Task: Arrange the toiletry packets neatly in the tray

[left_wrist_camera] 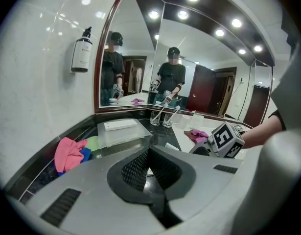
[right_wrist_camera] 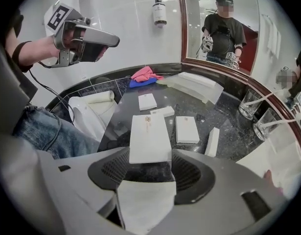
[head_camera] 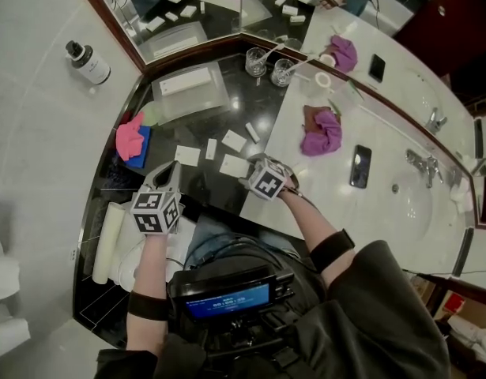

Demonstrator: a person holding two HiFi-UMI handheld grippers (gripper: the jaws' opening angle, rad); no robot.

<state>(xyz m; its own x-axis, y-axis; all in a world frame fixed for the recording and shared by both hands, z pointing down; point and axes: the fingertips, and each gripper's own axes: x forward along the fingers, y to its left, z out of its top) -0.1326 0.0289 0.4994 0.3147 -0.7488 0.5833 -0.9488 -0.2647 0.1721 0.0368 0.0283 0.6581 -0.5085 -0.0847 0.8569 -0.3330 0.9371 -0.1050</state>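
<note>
A frosted tray [head_camera: 215, 93] stands at the back of the black counter with one white packet [head_camera: 186, 83] in it. Several white toiletry packets [head_camera: 187, 155] lie loose on the counter in front of it. My right gripper [head_camera: 249, 176] is low over the counter's edge. Its jaws [right_wrist_camera: 149, 155] stand open, with the nearest packet [right_wrist_camera: 149, 136] lying flat on the counter in line with the gap. Other packets [right_wrist_camera: 187, 129] lie just beyond. My left gripper [head_camera: 174, 166] hovers to the left, shut and empty [left_wrist_camera: 149, 153]. It faces the tray [left_wrist_camera: 122, 133].
A pink cloth on a blue one [head_camera: 132, 138] lies left of the tray. Two glasses [head_camera: 268, 65] stand at the mirror corner. Magenta cloths [head_camera: 322, 131], a phone [head_camera: 360, 166] and a sink [head_camera: 416, 204] are on the white counter to the right. A rolled towel [head_camera: 108, 242] lies at the near left.
</note>
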